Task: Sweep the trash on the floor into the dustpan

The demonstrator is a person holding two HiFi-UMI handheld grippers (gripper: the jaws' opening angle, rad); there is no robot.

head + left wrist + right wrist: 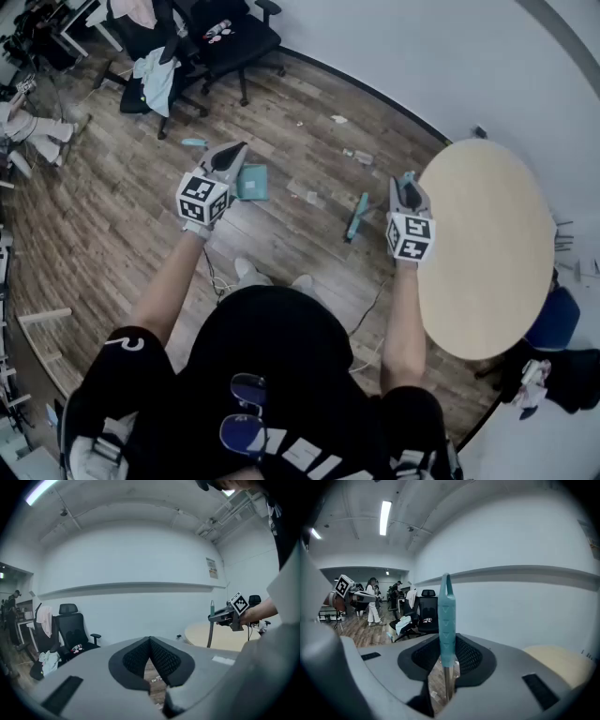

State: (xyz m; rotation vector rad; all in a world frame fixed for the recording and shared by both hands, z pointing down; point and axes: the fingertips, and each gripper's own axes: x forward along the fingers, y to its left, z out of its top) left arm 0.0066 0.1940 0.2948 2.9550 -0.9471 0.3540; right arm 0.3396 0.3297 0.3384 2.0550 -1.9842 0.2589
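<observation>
My right gripper (446, 641) is shut on the teal grip of a broom handle (446, 616), which stands upright between the jaws. In the head view that gripper (409, 180) hangs beside the round table, with the broom head (357, 217) on the wooden floor below. My left gripper (150, 640) is shut, with nothing showing between its pads. It hovers (232, 153) right above a teal dustpan (251, 183) lying on the floor. Small scraps of trash (309, 196) lie between dustpan and broom, and more trash (358, 156) lies farther out.
A round beige table (487, 244) stands close on the right. Black office chairs (225, 37) draped with clothes are at the far left near the white wall. A cable (370, 309) runs over the floor by my feet. People stand far off down the room (372, 606).
</observation>
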